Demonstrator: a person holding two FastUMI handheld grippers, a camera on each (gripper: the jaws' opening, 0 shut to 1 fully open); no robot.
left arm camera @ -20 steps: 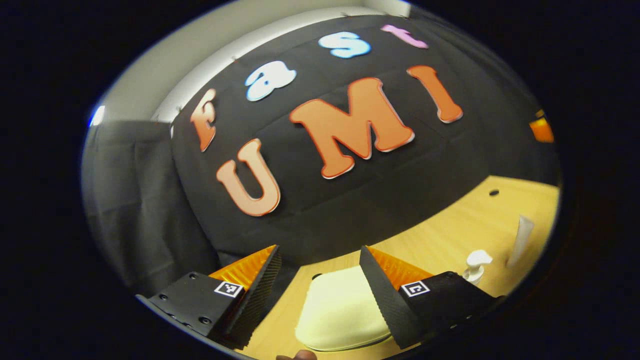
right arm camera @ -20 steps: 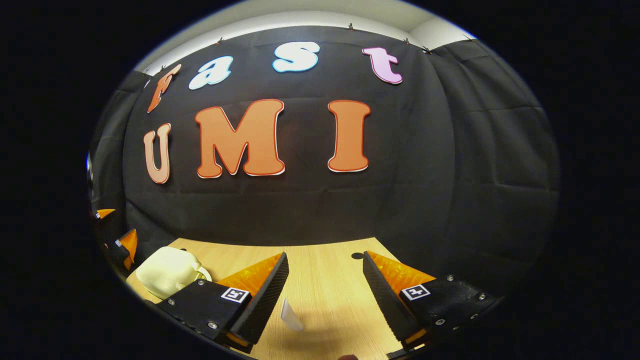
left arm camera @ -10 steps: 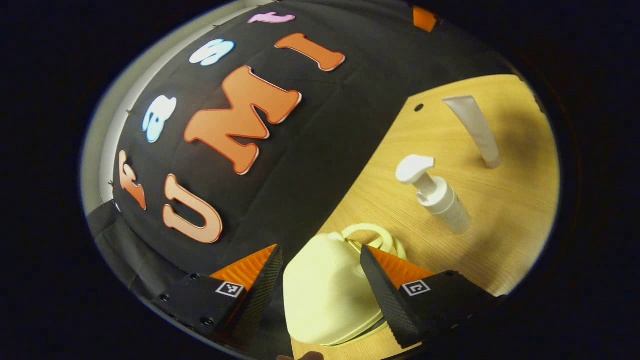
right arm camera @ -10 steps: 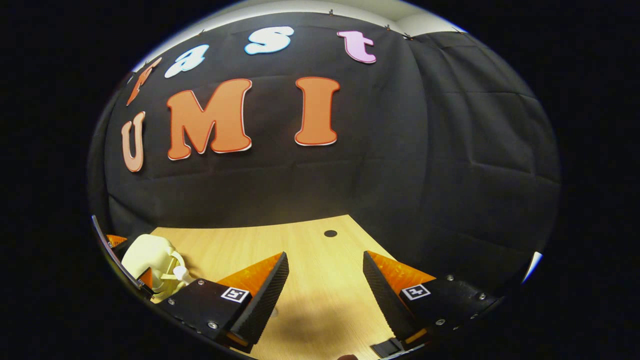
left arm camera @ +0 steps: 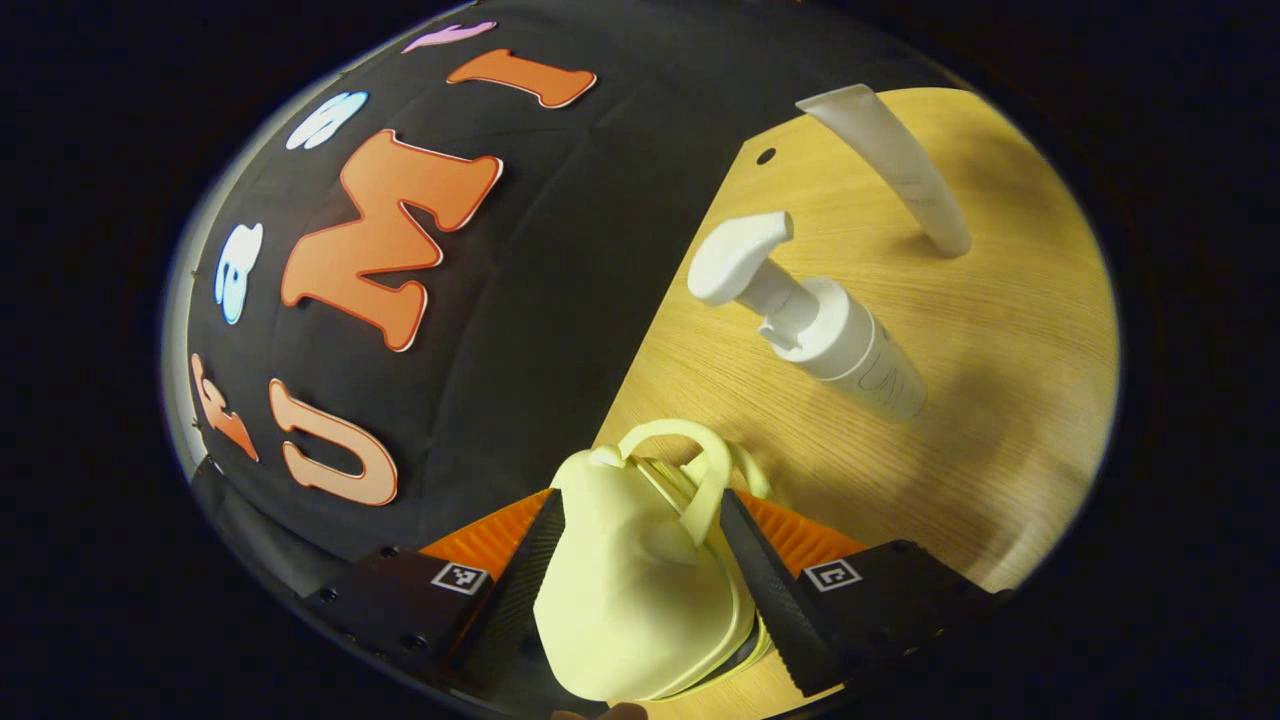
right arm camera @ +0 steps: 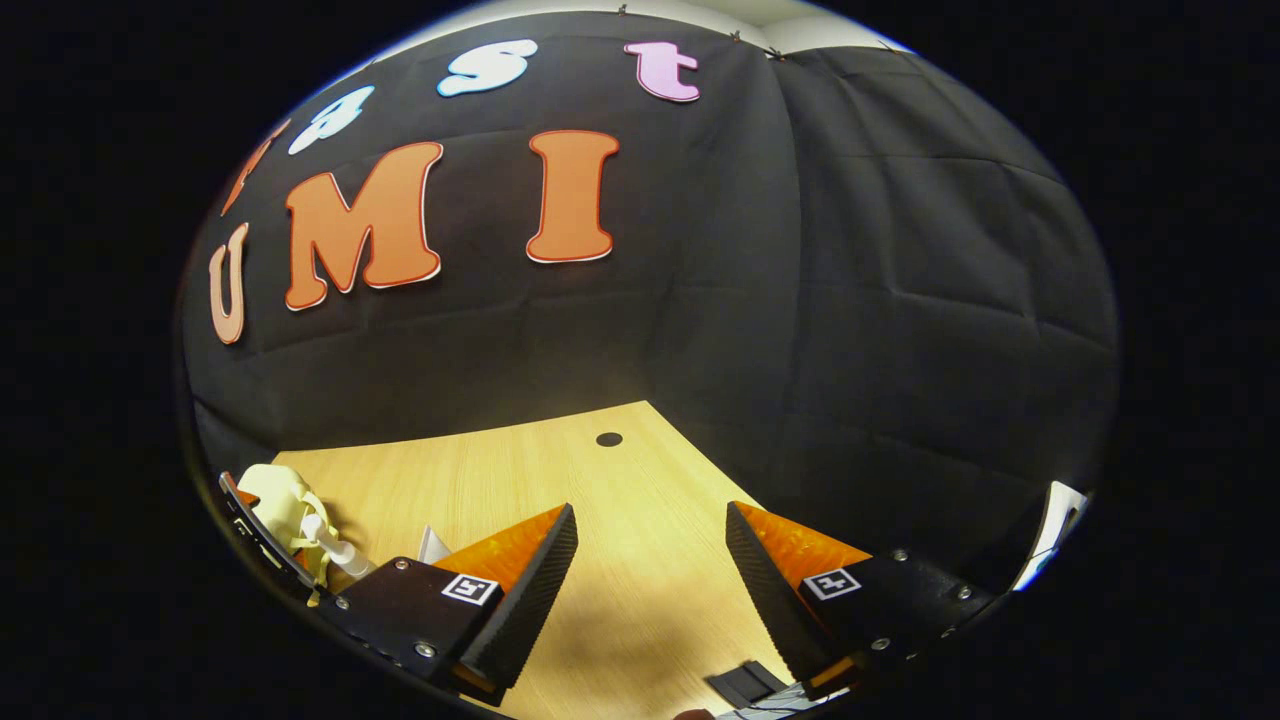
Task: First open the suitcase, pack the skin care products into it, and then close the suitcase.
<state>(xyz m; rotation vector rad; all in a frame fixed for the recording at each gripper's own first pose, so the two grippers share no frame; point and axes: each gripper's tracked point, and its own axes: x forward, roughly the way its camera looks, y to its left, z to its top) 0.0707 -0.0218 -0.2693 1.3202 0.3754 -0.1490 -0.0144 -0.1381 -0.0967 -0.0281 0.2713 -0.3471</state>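
So, left gripper [left arm camera: 640, 590] straddles the pale yellow suitcase [left arm camera: 630, 600]: one finger on each flank, shell sitting in the gap. Can't tell if both pads actually press on it, so call it bracketed, not confirmed clamped. Case is closed, handle loop [left arm camera: 690, 470] pointing away from the camera. My read: it's being steadied or tipped so the lid can be opened, the first step of the task.

Right of it on the wooden table [left arm camera: 1000, 330]: white pump bottle [left arm camera: 830, 330] and, farther off, a white tube [left arm camera: 890, 160], both clear of the case, waiting to be packed.

Right gripper [right arm camera: 650, 580] hangs over bare tabletop, fingers apart, nothing between them. Likely parked, ready to work the lid.
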